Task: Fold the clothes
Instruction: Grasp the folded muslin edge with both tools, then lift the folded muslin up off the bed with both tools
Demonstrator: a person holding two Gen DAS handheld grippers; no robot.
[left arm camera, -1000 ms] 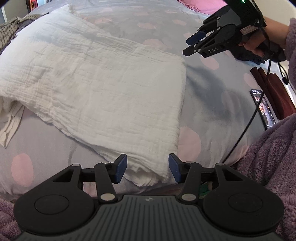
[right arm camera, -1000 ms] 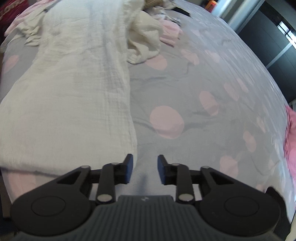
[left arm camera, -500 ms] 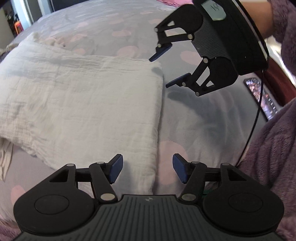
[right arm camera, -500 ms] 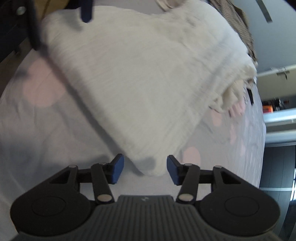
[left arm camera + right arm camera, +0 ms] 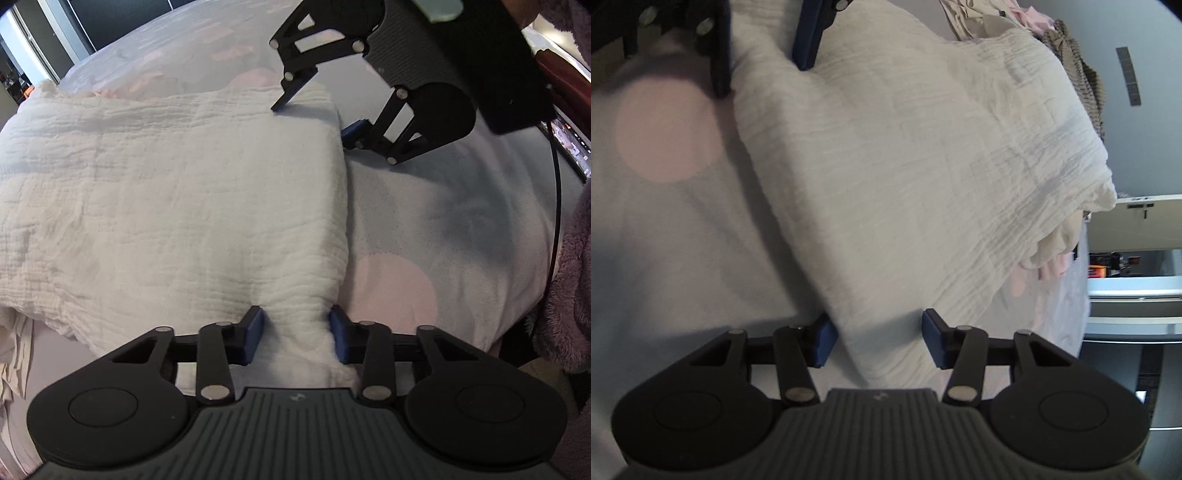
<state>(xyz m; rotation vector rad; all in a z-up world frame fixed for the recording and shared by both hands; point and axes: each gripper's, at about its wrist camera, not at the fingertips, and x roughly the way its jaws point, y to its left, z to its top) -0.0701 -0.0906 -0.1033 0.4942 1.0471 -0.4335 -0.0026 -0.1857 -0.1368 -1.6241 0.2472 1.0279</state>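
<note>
A white crinkled cloth (image 5: pixel 184 192) (image 5: pixel 923 166), folded into a thick rectangle, lies on a grey bed sheet with pink dots (image 5: pixel 443 221) (image 5: pixel 665 221). My left gripper (image 5: pixel 297 334) is shut on the cloth's near right corner, and the fabric puckers between its blue pads. The right wrist view shows this gripper (image 5: pixel 761 79) at the top left. My right gripper (image 5: pixel 877 343) is open around the far right corner of the cloth. In the left wrist view, one finger of the right gripper (image 5: pixel 310 120) rests on top of the cloth and the other sits beside its edge.
A phone (image 5: pixel 570 144) and a black cable (image 5: pixel 556 206) lie at the right edge of the bed, beside a person's purple fleecy sleeve (image 5: pixel 569 295). Other garments sit past the cloth: a brown striped one (image 5: pixel 1071 48) and a cream one (image 5: pixel 11 350).
Both grippers have moved in onto the cloth's right-hand corners. The left one's jaws narrowed onto the near corner. The right one came down from above to straddle the far corner.
</note>
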